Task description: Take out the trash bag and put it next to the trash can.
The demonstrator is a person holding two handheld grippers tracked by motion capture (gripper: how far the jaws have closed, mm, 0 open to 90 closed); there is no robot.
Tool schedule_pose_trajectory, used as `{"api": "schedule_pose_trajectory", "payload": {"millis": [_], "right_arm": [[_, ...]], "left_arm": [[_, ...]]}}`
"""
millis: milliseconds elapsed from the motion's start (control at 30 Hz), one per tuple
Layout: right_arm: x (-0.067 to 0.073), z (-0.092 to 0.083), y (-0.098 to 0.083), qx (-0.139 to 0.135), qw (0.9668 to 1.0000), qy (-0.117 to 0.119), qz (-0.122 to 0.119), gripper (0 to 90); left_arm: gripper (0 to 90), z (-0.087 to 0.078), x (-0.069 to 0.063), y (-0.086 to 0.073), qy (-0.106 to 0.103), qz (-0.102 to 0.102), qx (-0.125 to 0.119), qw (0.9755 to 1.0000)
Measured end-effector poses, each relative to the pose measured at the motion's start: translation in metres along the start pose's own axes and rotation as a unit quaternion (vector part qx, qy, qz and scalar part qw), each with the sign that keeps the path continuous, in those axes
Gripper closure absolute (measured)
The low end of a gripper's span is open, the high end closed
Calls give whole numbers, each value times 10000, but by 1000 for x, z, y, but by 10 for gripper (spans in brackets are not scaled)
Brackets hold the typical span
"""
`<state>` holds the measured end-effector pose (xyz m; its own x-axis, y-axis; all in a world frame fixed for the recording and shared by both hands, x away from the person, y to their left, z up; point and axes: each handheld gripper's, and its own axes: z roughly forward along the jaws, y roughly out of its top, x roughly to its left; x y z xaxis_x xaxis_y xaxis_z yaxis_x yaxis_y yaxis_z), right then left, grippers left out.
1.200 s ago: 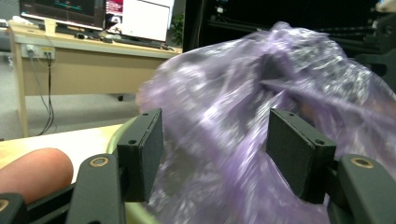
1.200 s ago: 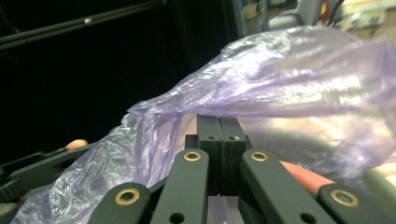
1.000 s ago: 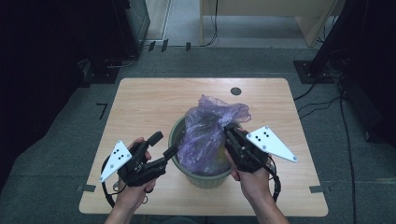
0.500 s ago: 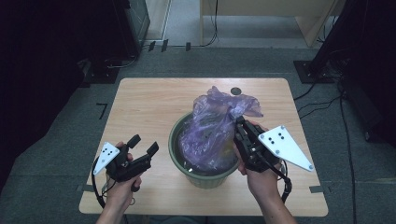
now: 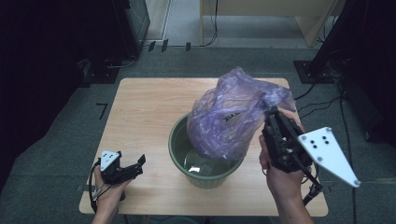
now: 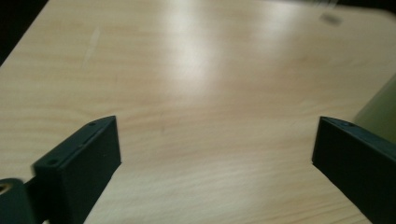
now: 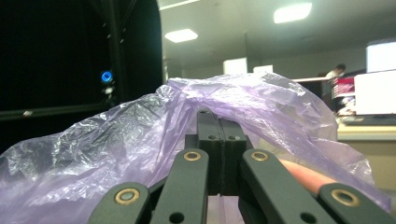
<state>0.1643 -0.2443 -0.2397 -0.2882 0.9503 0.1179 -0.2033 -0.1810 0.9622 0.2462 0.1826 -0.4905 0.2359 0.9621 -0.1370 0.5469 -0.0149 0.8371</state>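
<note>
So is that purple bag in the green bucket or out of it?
Mostly out: the right hand-held gripper holds the purple plastic bag raised, its lower end hanging inside the green bucket.

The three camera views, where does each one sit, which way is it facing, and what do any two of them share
High view: above the person's side, looking forward and down on the table; both hands show, left gripper, right gripper.
Left gripper view: rides the left gripper, facing bare tabletop between its open jaws.
Right gripper view: rides the right gripper, facing outward, jaws shut on the purple bag.
Shared: the high and right gripper views both show the bag; the green bucket edges the left gripper view.
</note>
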Motion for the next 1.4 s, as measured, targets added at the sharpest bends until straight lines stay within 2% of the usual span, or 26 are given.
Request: {"api": "schedule_pose_trajectory", "payload": {"millis": [100, 133, 167, 267, 300, 333, 367, 433, 467, 500, 533, 600, 667, 700, 767, 867, 900, 1000, 1100, 1233, 1400], "right_arm": [[-10, -8, 13, -197, 9997, -135, -36, 900], [-10, -8, 13, -197, 9997, -135, -36, 900], [-17, -13, 21, -285, 9994, -214, -35, 900], [-29, -20, 29, -364, 9986, -360, -90, 900], [-29, -20, 29, -364, 9986, -360, -90, 900], [-38, -24, 32, -377, 9979, -492, -181, 900], [-43, -26, 32, -375, 9975, -566, -217, 900], [-46, -28, 32, -367, 9971, -618, -229, 900], [-57, -32, 31, -334, 9962, -761, -268, 900], [-57, -32, 31, -334, 9962, -761, -268, 900], [-67, -36, 26, -283, 9946, -937, -336, 900], [-76, -38, 20, -201, 9927, -1123, -388, 900], [-82, -40, 16, -157, 9919, -1197, -383, 900], [-93, -41, 10, -74, 9904, -1331, -354, 900], [-98, -42, 7, -45, 9897, -1397, -324, 900], [-118, -45, 0, 33, 9861, -1645, -216, 900], [-118, -45, 0, 33, 9861, -1645, -216, 900], [-134, -48, -1, 10, 9826, -1854, -90, 900], [-139, -49, -2, 25, 9817, -1903, -66, 900], [-142, -40, -19, 359, 9823, -1827, -206, 900], [-144, -13, -48, 959, 9777, -1823, -408, 900]], "left_arm": [[6, 4, 2, -2, 277, 36, 94, 9996], [6, 4, 2, -2, 277, 36, 94, 9996], [5, 7, 4, -4, 401, 67, 164, 9990], [0, 11, 7, -7, 428, 46, 318, 9986], [0, 11, 7, -7, 428, 46, 318, 9986], [0, 13, 8, -9, 409, 43, 425, 9983], [0, 13, 8, -9, 409, 43, 425, 9983], [0, 15, 9, -12, 429, 66, 512, 9977], [0, 16, 9, -13, 432, 110, 548, 9975], [0, 16, 8, -13, 443, 137, 567, 9973], [0, 17, 8, -14, 419, 144, 597, 9972], [0, 19, 8, -16, 412, 155, 628, 9971], [0, 19, 8, -16, 414, 174, 656, 9968], [0, 20, 7, -17, 412, 176, 680, 9967], [0, 22, 7, -17, 405, 182, 771, 9960], [0, 23, 7, -17, 385, 119, 801, 9960], [0, 23, 7, -17, 385, 119, 801, 9960], [0, 24, 7, -17, 343, 109, 915, 9952], [0, 24, 7, -17, 350, 146, 930, 9949], [0, 25, 4, -17, 433, 198, 964, 9942], [0, 27, 0, -18, 583, 395, 1064, 9918]]}}
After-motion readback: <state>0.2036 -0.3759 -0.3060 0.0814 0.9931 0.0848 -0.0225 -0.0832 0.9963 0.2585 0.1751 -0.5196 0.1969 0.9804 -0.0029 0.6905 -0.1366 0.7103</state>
